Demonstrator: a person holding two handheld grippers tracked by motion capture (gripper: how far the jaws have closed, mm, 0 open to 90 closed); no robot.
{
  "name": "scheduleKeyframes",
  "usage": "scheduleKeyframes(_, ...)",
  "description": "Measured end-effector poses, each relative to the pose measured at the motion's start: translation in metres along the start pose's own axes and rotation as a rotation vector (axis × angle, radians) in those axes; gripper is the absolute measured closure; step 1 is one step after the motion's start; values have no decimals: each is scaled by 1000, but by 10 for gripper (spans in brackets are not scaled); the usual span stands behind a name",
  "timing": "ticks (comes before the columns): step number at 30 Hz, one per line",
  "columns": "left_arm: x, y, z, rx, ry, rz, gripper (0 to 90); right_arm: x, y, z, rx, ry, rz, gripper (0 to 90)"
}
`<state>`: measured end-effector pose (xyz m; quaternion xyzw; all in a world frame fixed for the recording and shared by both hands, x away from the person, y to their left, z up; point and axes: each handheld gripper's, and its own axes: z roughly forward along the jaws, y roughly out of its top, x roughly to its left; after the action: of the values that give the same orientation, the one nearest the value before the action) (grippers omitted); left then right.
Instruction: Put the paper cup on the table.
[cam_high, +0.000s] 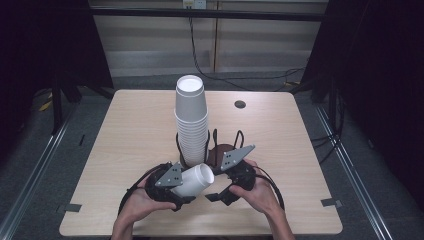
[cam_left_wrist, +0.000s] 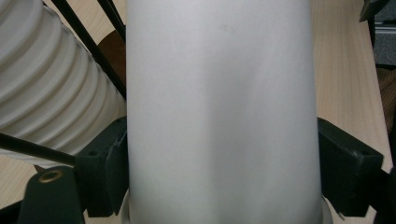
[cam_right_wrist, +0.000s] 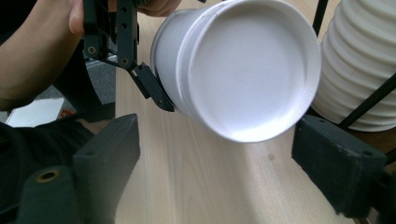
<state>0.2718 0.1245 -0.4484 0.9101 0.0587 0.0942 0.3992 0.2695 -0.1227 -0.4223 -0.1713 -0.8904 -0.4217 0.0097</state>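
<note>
White foam cup (cam_high: 196, 180) lies on its side above the tabletop's (cam_high: 125, 130) near edge, clamped around its wall by the left gripper (cam_high: 177, 192), whose jaws press both sides. Behind it, near the middle of the tabletop, a tall stack of cups (cam_high: 191, 117) stands in a black wire holder (cam_high: 212, 142). To the right, the right gripper (cam_right_wrist: 215, 163) has jaws spread wide, empty, facing the cup's base.
</note>
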Motion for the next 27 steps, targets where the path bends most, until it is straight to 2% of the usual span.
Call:
scheduleKeyframes(4, 0, 1, 2, 33, -8, 12, 169, -2, 3, 1, 29, -4, -10, 132)
scheduleKeyframes(13, -3, 3, 4, 76, -20, 42, 170, -6, 5, 6, 111, -19, -27, 150)
scheduleKeyframes(16, -3, 7, 7, 108, -24, 71, 170, -7, 5, 8, 137, -9, -37, 152)
scheduleKeyframes(18, -4, 9, 8, 116, -22, 70, 170, -7, 4, 10, 154, 0, -36, 152)
scheduleKeyframes(20, -5, 10, 9, 130, -36, 78, 170, -8, 4, 11, 165, -17, -33, 150)
scheduleKeyframes(24, -7, 12, 11, 145, -43, 95, 170, -9, 7, 12, 202, -4, -44, 153)
scheduleKeyframes(27, -8, 13, 12, 160, -51, 101, 170, -10, 9, 14, 230, 30, -34, 152)
